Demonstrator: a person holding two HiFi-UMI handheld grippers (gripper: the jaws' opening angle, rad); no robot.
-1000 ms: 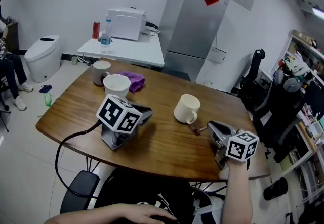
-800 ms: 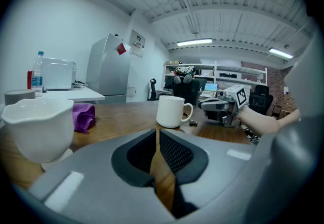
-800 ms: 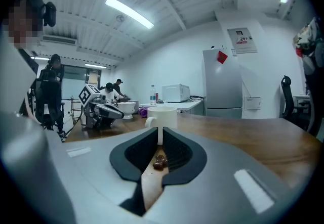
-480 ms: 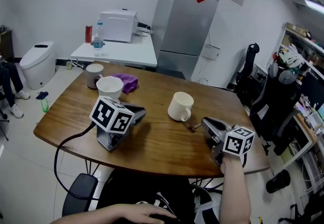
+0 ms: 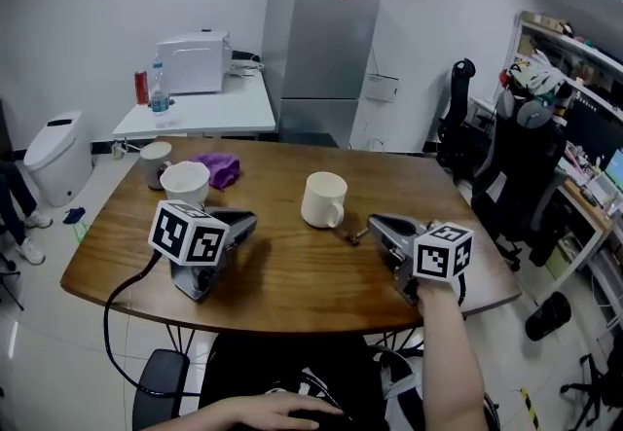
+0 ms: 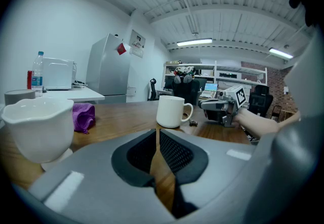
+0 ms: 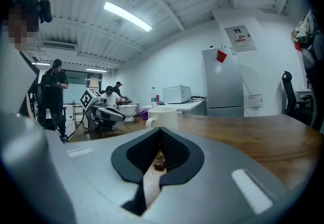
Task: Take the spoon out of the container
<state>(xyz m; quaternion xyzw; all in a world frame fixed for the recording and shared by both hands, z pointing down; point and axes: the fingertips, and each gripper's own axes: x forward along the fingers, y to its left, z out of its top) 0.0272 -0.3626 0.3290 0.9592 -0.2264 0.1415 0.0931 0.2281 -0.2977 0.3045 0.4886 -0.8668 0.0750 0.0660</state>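
Note:
A white mug (image 5: 323,199) stands mid-table; it also shows in the left gripper view (image 6: 171,112) and the right gripper view (image 7: 162,117). I see no spoon inside it from any view. A small brown thing (image 5: 356,236) lies on the wood between the mug and my right gripper (image 5: 373,222), just ahead of its tips. It shows through the narrow slit of the shut jaws (image 7: 159,161). My left gripper (image 5: 247,218) rests on the table, shut and empty, with no hand on it.
A white bowl (image 5: 185,181), a grey cup (image 5: 154,164) and a purple cloth (image 5: 219,168) sit at the table's far left. The wooden table (image 5: 292,273) has rounded edges. A fridge (image 5: 316,40), a side table and office chairs stand beyond it. People stand far off in the right gripper view.
Only the head camera has shifted, sliding everything left in the picture. Both grippers, the mug and the small brown thing keep their places on the table.

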